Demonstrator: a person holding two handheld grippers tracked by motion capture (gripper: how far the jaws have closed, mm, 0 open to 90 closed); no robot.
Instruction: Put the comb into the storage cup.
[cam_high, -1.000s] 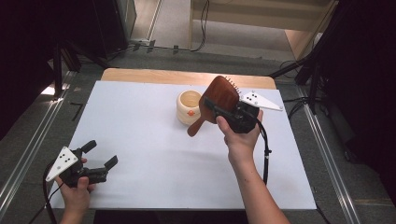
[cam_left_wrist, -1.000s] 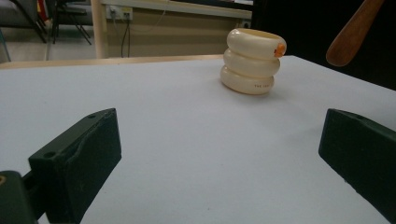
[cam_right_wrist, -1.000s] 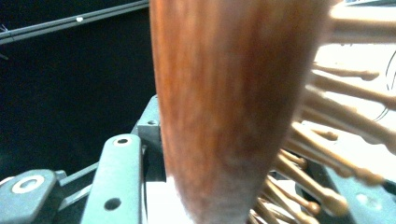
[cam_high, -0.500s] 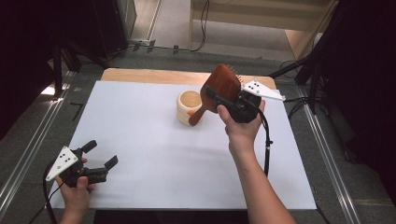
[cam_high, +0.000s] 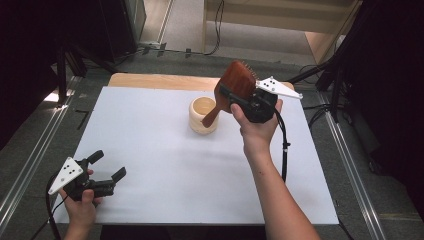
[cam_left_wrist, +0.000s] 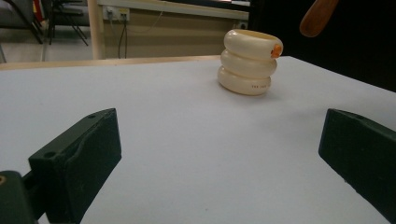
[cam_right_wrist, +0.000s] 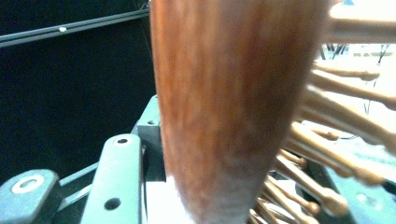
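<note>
Now your right tool (cam_high: 235, 96) is clamped on the wooden hairbrush (cam_high: 234, 84), held up off the bench (cam_high: 170, 165); its bristles (cam_right_wrist: 327, 135) show beside the dark wooden back in the right gripper view. Just below and beside the brush handle stands the cream ringed cup (cam_high: 203, 115). Your left tool (cam_high: 107, 167) rests at the bench's near corner, jaws wide apart and holding nothing, well apart from the cup.

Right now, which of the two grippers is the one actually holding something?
The right gripper, raised above the table, is clamped on the wooden hairbrush. The left gripper sits open and empty near the table's front left corner.
</note>
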